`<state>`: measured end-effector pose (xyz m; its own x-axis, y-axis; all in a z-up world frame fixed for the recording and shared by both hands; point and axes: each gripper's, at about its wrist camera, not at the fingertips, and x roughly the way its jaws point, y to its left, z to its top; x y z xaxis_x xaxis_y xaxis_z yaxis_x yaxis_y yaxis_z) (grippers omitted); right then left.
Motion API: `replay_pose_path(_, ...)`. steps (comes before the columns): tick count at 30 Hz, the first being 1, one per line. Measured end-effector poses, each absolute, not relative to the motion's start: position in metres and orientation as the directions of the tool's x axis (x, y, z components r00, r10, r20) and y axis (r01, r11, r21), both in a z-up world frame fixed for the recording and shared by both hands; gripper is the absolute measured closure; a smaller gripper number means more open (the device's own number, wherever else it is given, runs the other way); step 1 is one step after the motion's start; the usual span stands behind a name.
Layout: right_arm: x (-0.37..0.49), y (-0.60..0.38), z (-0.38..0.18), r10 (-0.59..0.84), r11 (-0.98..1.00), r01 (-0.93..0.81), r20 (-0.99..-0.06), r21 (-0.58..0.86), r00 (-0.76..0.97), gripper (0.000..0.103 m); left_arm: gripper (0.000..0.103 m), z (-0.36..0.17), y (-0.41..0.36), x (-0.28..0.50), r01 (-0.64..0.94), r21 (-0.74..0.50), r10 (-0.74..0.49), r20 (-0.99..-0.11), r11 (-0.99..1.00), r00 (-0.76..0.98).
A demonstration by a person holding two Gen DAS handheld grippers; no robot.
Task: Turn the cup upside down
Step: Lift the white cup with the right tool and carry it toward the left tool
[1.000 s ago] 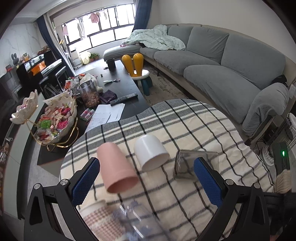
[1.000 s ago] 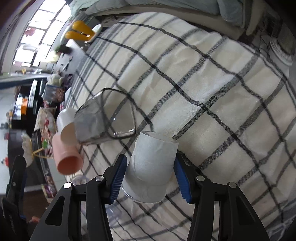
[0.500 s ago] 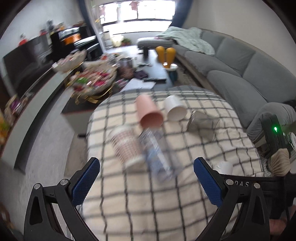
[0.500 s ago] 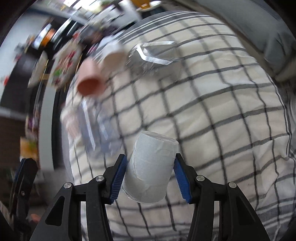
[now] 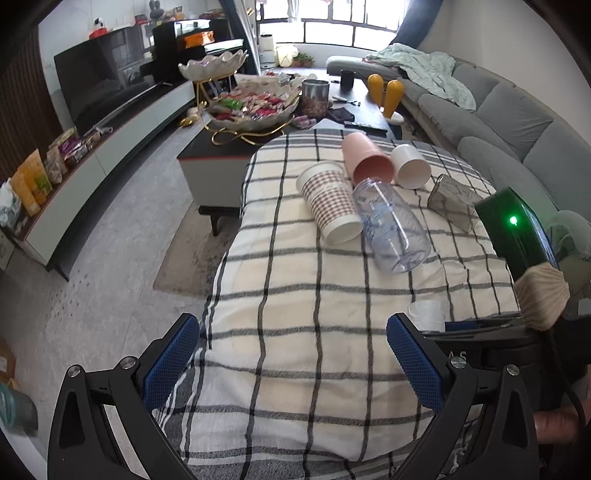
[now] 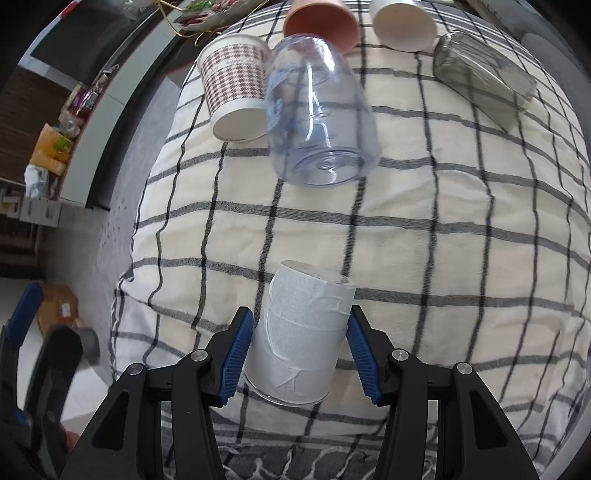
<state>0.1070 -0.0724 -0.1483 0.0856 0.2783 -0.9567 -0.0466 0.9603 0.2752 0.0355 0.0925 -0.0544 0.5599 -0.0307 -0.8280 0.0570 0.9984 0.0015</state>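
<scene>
Five loose vessels lying tipped on the checked cloth, left to right: one houndstooth paper cup, one clear plastic jar, one pink cup, one white cup, one grey square glass. Left gripper spread wide over bare cloth, holding nothing; right gripper clamped on a sixth, the tape-wrapped cup, near the front edge. Pink and white cups cut off at the right view's top; taped cup's contact with the cloth unclear.

Pink cup and white cup clipped at twelve o'clock; right tool hides most of the taped cup.
</scene>
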Motion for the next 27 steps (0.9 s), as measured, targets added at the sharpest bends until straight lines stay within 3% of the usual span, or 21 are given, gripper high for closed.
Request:
replay_pose_path(15,0.116,-0.062,-0.18,0.273,0.962,-0.028,-0.961,0.272,0.048,0.05,0.0,-0.07,0.098,0.045,0.045,-0.024,-0.044,-0.848,0.999,0.528)
replay_pose_path(20,0.114,-0.075,-0.168,0.286,0.958,-0.023,-0.954,0.285,0.084,0.031,0.0,-0.066,0.097,0.047,0.045,-0.022,-0.043,-0.847,0.999,0.531)
replay_pose_path(27,0.096,-0.101,-0.129,0.263,0.962,0.014,-0.943,0.272,0.206,0.029,0.0,-0.056,0.085,0.041,0.042,0.006,-0.017,-0.843,0.999,0.538)
